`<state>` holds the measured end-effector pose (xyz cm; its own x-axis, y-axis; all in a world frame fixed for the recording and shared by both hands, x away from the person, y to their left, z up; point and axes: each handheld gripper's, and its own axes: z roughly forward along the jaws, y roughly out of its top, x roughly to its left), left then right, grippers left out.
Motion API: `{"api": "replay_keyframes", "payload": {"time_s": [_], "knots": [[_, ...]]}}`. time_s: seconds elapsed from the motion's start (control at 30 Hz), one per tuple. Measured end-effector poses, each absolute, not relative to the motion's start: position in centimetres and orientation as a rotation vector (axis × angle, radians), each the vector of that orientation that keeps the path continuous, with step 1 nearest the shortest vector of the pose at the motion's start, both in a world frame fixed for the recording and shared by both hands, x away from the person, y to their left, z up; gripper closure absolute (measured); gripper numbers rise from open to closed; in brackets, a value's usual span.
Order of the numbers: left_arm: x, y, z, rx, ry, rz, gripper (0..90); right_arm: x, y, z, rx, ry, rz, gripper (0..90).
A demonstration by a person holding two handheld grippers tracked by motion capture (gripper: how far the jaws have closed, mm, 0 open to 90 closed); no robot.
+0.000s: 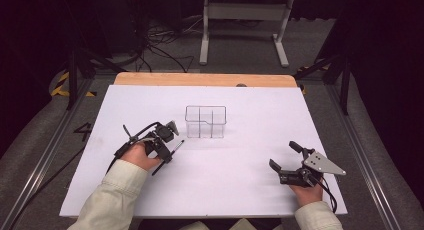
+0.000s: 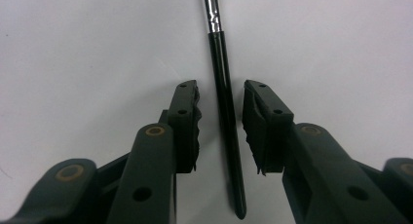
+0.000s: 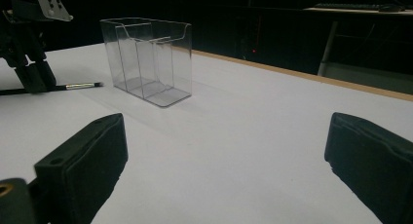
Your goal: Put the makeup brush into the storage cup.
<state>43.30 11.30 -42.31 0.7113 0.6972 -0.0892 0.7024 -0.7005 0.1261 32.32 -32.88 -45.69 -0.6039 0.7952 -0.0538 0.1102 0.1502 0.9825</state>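
A thin black brush (image 2: 226, 121) with a silver ferrule lies on the white table sheet (image 1: 260, 115), left of centre. My left gripper (image 2: 221, 95) points down over it, open, one jaw on each side of the black handle with a gap on both sides. In the high view the left gripper (image 1: 165, 151) covers the brush's middle and the brush (image 1: 179, 145) pokes out toward a clear plastic compartment box (image 1: 205, 121). My right gripper (image 1: 282, 154) rests near the front right, open wide and holding nothing. The right gripper view has the box (image 3: 146, 58), the brush (image 3: 80, 86) and the left gripper (image 3: 34, 78).
A wooden table edge (image 1: 200, 79) borders the sheet at the back. Beyond it stand a white metal frame (image 1: 245, 25) and cables on the floor (image 1: 160, 45). Metal rails run along both sides of the table.
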Motion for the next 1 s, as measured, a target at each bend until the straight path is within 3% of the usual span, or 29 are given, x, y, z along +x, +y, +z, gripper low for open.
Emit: {"api": "replay_keyframes", "payload": {"time_s": [0.37,1.0], "knots": [[43.06,10.89,-42.34,2.800,1.179,0.009,82.4,32.32,-32.84,-45.70,0.859,1.846,1.494,2.7],[42.91,11.43,-41.68,2.799,1.133,-0.025,83.2,32.36,-32.82,-45.70,0.854,1.850,1.493,3.4]]}}
